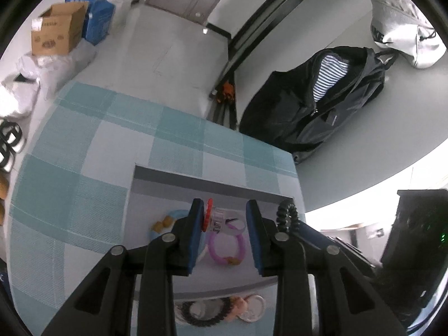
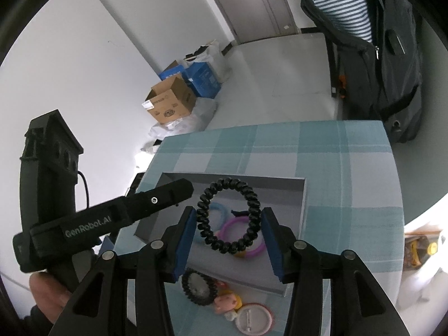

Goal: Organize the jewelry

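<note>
A shallow grey tray point(image 1: 156, 179) point(image 2: 303, 212) sits on the checked table. It holds a pink ring bracelet point(image 1: 240, 247) point(image 2: 259, 247), a light blue bracelet point(image 2: 217, 208) and a clear hair clip point(image 1: 219, 218). My left gripper point(image 1: 224, 218) is open over the tray, a small red piece point(image 1: 207, 217) against its left finger. My right gripper point(image 2: 228, 225) is shut on a black spiral hair tie point(image 2: 228, 214), held above the tray. The hair tie also shows in the left wrist view point(image 1: 287, 214).
Outside the tray's near edge lie a black spiral tie point(image 2: 196, 284), a doll-shaped charm point(image 2: 228, 302) and a round pink-rimmed badge point(image 2: 253, 322). A black backpack point(image 1: 322, 103) stands beyond the table's far right edge. Cardboard boxes point(image 1: 60, 29) sit on the floor.
</note>
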